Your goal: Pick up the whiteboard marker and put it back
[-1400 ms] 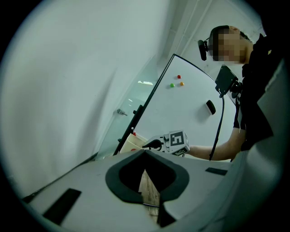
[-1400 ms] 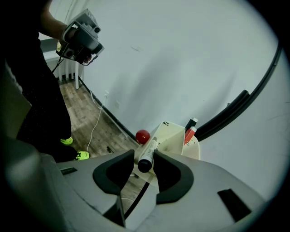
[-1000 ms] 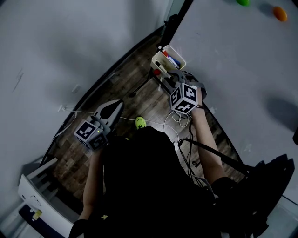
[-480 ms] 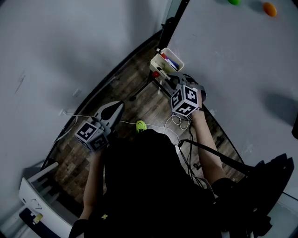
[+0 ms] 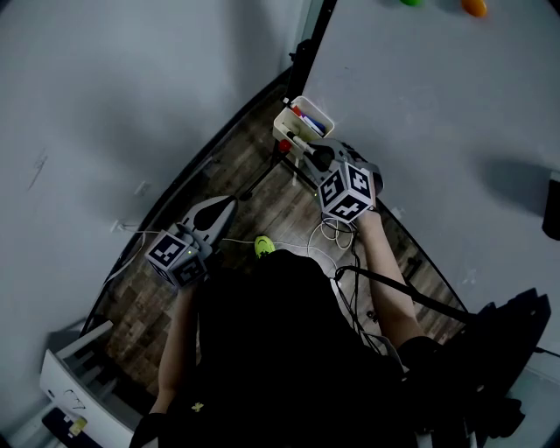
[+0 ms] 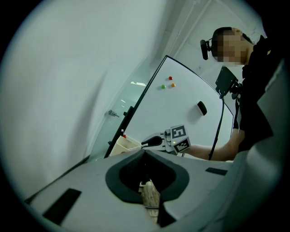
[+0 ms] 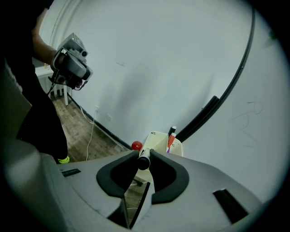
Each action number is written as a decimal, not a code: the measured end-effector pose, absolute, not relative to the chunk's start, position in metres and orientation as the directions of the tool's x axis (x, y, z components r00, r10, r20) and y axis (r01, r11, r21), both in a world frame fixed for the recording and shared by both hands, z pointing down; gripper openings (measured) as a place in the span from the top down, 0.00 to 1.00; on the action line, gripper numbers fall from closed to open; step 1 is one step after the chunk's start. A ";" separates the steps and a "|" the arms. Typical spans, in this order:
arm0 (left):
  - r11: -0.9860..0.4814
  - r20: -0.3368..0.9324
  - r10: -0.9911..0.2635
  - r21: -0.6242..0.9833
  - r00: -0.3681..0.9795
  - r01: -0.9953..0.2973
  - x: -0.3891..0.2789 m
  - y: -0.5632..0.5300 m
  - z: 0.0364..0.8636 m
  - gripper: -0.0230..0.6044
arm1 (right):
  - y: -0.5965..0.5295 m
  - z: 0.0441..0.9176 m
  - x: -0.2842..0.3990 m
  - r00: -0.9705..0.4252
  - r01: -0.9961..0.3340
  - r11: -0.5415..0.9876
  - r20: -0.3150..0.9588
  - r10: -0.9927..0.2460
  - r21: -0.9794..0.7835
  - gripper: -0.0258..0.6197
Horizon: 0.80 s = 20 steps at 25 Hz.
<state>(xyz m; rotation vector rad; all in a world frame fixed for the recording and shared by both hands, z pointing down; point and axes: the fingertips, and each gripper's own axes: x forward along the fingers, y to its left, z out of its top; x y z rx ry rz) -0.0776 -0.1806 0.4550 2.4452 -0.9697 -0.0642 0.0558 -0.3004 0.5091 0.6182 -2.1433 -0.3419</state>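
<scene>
A big whiteboard [image 5: 437, 114] on a dark frame carries a cream tray [image 5: 282, 129] on its lower edge, and everything here is placed from that tray. Below the tray lies a wooden floor [image 5: 149, 297] with loose cables. The person stands on the floor side of the tray, one set of tongs in each hand.

The right tongs [image 5: 308, 150] reach to just beside the tray's near end, angled down. They pinch the marker [image 7: 144, 163] at their tips, its black end facing the camera in the right gripper view and lying over the tray's near wall; whether it touches the tray I cannot tell.

The left tongs [image 5: 226, 203] are well apart from the tray, out over the floor, pressed together with nothing between them.

Other pens [image 7: 171, 138] stand upright inside the tray. A small red ball [image 7: 137, 146] sits just beside the tray's outer wall. High on the whiteboard, far from the tray, are green [image 5: 409, 2] and orange [image 5: 473, 7] magnets.
</scene>
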 end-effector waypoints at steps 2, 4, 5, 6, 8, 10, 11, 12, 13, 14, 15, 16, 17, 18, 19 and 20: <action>-0.635 0.125 -0.645 0.460 0.754 -0.620 -0.074 -0.182 0.454 0.94 | -0.298 0.502 0.056 -0.516 -0.326 0.832 0.653 -0.554 0.448 0.82; -0.646 0.121 -0.633 0.462 0.764 -0.608 -0.069 -0.181 0.452 0.94 | -0.295 0.495 0.056 -0.522 -0.347 0.822 0.635 -0.569 0.451 0.82; -0.651 0.121 -0.628 0.460 0.769 -0.604 -0.067 -0.181 0.451 0.94 | -0.293 0.490 0.056 -0.527 -0.358 0.818 0.627 -0.575 0.450 0.82; -0.657 0.121 -0.623 0.455 0.772 -0.601 -0.064 -0.181 0.451 0.94 | -0.292 0.486 0.057 -0.531 -0.368 0.815 0.618 -0.580 0.448 0.82; -0.672 0.128 -0.607 0.445 0.785 -0.592 -0.059 -0.181 0.452 0.94 | -0.290 0.476 0.058 -0.538 -0.385 0.808 0.603 -0.589 0.446 0.82; -0.687 0.131 -0.593 0.433 0.794 -0.584 -0.055 -0.183 0.452 0.94 | -0.287 0.465 0.058 -0.544 -0.401 0.800 0.587 -0.599 0.446 0.82; -0.692 0.128 -0.591 0.427 0.797 -0.582 -0.053 -0.184 0.452 0.94 | -0.286 0.460 0.058 -0.548 -0.409 0.797 0.578 -0.604 0.445 0.82; -0.697 0.124 -0.589 0.422 0.799 -0.580 -0.051 -0.186 0.452 0.94 | -0.284 0.454 0.058 -0.553 -0.419 0.793 0.568 -0.609 0.442 0.82; -0.701 0.121 -0.586 0.419 0.801 -0.577 -0.050 -0.188 0.452 0.94 | -0.283 0.448 0.058 -0.558 -0.429 0.789 0.558 -0.614 0.439 0.82; -0.705 0.119 -0.584 0.416 0.803 -0.575 -0.048 -0.190 0.452 0.94 | -0.281 0.442 0.058 -0.564 -0.439 0.785 0.546 -0.619 0.437 0.82; -0.708 0.118 -0.582 0.414 0.804 -0.573 -0.047 -0.191 0.452 0.94 | -0.280 0.435 0.058 -0.569 -0.446 0.781 0.535 -0.624 0.437 0.82; -0.710 0.116 -0.581 0.412 0.805 -0.572 -0.046 -0.193 0.451 0.94 | -0.278 0.429 0.058 -0.573 -0.451 0.777 0.525 -0.629 0.439 0.82; -0.712 0.114 -0.581 0.410 0.806 -0.570 -0.045 -0.195 0.450 0.94 | -0.276 0.424 0.058 -0.576 -0.455 0.773 0.517 -0.634 0.441 0.82; -0.714 0.110 -0.580 0.409 0.807 -0.569 -0.045 -0.196 0.450 0.94 | -0.274 0.418 0.058 -0.579 -0.460 0.770 0.508 -0.637 0.442 0.82; -0.716 0.105 -0.579 0.408 0.808 -0.566 -0.044 -0.197 0.449 0.94 | -0.272 0.414 0.059 -0.583 -0.466 0.768 0.500 -0.640 0.440 0.82; -0.719 0.100 -0.578 0.407 0.810 -0.564 -0.043 -0.198 0.448 0.94 | -0.269 0.409 0.059 -0.587 -0.473 0.765 0.491 -0.644 0.437 0.82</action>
